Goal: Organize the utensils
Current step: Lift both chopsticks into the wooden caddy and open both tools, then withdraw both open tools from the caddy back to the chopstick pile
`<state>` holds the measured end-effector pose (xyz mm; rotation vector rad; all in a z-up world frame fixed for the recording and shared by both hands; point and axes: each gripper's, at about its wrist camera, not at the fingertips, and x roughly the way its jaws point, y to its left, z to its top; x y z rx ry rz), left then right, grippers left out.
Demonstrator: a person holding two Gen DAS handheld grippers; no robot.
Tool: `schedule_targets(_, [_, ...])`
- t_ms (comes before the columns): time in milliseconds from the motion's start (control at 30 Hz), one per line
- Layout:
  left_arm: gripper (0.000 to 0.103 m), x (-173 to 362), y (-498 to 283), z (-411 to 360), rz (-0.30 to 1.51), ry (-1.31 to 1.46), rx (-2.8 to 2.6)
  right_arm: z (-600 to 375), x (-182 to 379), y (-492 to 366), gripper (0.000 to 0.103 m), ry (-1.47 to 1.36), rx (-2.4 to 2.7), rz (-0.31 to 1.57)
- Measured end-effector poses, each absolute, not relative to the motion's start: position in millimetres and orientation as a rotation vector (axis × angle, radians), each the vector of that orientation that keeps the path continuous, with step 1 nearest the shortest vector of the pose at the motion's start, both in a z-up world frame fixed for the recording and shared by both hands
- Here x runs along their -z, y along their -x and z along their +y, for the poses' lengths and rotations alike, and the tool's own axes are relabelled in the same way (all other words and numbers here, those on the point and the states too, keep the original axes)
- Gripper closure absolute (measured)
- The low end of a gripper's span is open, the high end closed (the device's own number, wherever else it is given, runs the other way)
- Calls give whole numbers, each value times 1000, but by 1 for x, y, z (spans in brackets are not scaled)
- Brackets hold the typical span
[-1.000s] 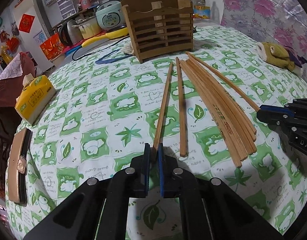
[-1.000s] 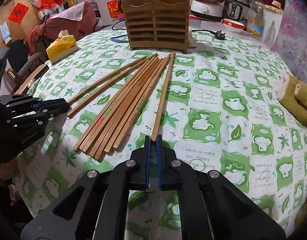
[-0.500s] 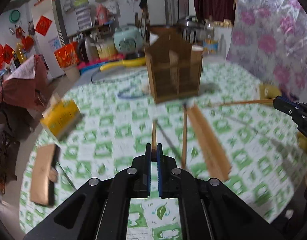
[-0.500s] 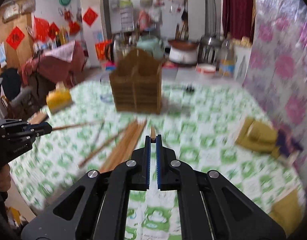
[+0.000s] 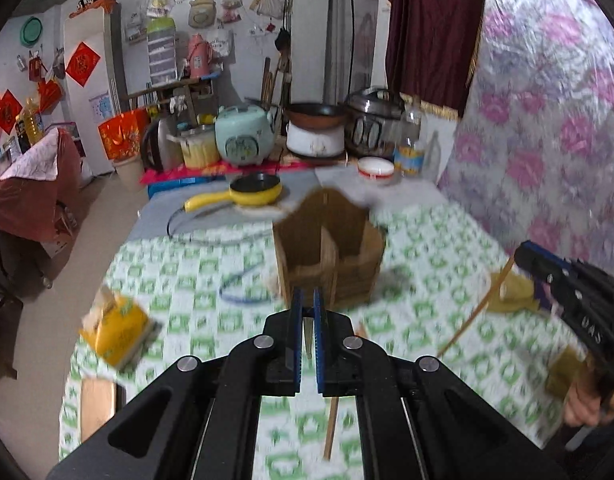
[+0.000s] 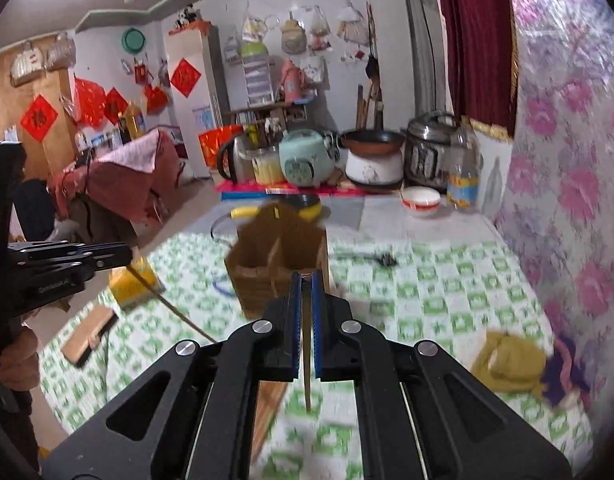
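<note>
The left gripper (image 5: 306, 300) is clamped on a chopstick (image 5: 330, 426) that hangs below its jaws, above the tablecloth (image 5: 427, 240). The right gripper (image 6: 303, 286) likewise grasps a second chopstick (image 6: 307, 380). Ahead stands the wooden holder (image 5: 331, 252); its contents are blurred.

Ahead: wooden holder (image 5: 329, 252) stands mid-desk (image 5: 435, 240), tops open.
Left: tissue pack (image 5: 117, 330) near desk edge.
Right: plush toy (image 6: 511, 362) by floral wall.
Between: bare cloth, passable.
</note>
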<state>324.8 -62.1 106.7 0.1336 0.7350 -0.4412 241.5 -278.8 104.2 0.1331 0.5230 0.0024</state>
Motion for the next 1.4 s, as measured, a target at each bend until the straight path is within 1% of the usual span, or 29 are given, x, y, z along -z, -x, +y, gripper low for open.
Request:
schedule_targets(167, [97, -155, -359, -77, 651, -84, 457, -281, -147, -271, 97, -155, -20, 425])
schedule_targets(267, [97, -164, -382, -87, 614, -66, 441, -279, -167, -296, 97, -152, 7, 340])
schedule_targets(333, [97, -156, -399, -93, 629, -55, 434, -277, -172, -312, 97, -146, 35, 297])
schedule_targets(433, [97, -132, -422, -98, 670, -47, 419, -275, -161, -338, 97, -148, 51, 269])
schedule_targets(600, [96, -85, -448, -91, 738, -26, 393, -281, -107, -380, 96, -181, 52, 384])
schedule_targets(667, [79, -73, -453, -84, 765, -15, 378, -285, -90, -389, 92, -188, 49, 442])
schedule_targets(700, [59, -71, -453, -80, 765, -5, 365, -290, -84, -391, 92, -200, 64, 467])
schedule_targets(733, [50, -71, -451, -75, 754, 3, 346, -294, -82, -389, 92, -207, 70, 475])
schedule_targets(833, [45, -78, -440, -65, 732, 4, 323, -299, -84, -371, 88, -221, 70, 463])
schedule_targets(867, [43, -81, -435, -60, 727, 8, 317, -299, -85, -366, 85, -220, 74, 457])
schedule_targets(933, [30, -86, -424, -53, 707, 10, 293, -299, -91, -348, 80, -213, 82, 438])
schedule_targets(1000, [23, -90, -408, -44, 680, 0, 253, -299, -95, -333, 68, -212, 83, 425])
schedule_targets(1033, [20, -91, -401, -40, 673, -6, 237, -300, -97, -324, 64, -214, 83, 421])
schedule_targets(1100, [15, -88, -386, -30, 674, -6, 219, -298, -96, -304, 47, -227, 82, 416])
schedule_targets(1133, [13, -86, -379, -25, 678, 0, 213, -297, -95, -295, 44, -231, 79, 415])
schedule_targets(1167, [12, -83, -372, -21, 682, 3, 210, -295, -93, -285, 37, -233, 78, 415])
schedule_targets(1200, [11, -78, -366, -17, 691, 5, 206, -294, -91, -279, 35, -232, 80, 417])
schedule_targets(1300, [10, -49, -344, -7, 743, -9, 199, -286, -74, -255, 23, -213, 95, 428])
schedule_targets(1400, [10, -15, -323, -6, 799, -41, 206, -278, -46, -234, 21, -176, 125, 461])
